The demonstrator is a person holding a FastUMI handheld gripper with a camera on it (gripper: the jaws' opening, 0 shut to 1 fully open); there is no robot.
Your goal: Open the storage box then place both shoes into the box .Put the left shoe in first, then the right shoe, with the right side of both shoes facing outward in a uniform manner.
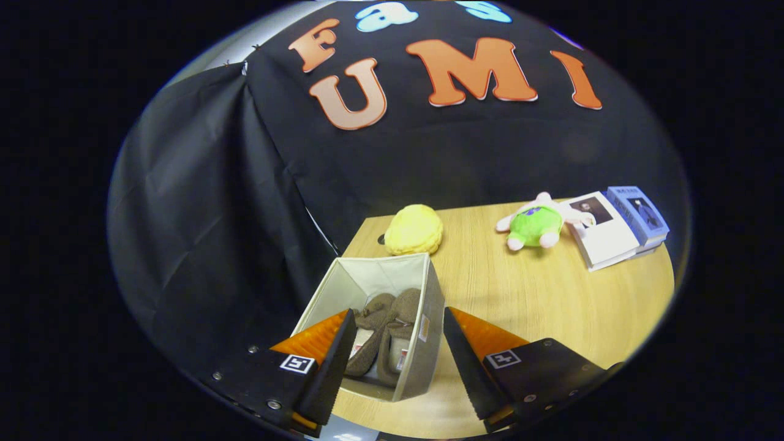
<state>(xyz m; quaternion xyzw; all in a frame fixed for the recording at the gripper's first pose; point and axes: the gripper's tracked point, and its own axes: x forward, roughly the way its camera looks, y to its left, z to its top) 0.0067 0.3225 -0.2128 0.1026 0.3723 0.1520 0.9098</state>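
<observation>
We see gripper [397, 358] fingers spread wide w/ nothing held, above open box [429, 318]; both shoes [383, 334] inside, prob. side by side.

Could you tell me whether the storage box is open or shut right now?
Open: the box has no lid over it, and both shoes show inside. The tool is open, holding nothing.

Gripper [398, 355], two-finger, hand-held. Each finger [334, 367] is formed as a flat, tapering blade with a finely serrated inner edge. An orange ribbed panel [315, 337] is fitted behind each blade. The blades are carried on black block-shaped mounts [257, 383], each marked with a square black-and-white tag [297, 364] and fastened with small silver screws [274, 404]. The blades are set apart, with nothing pressed between them.
</observation>
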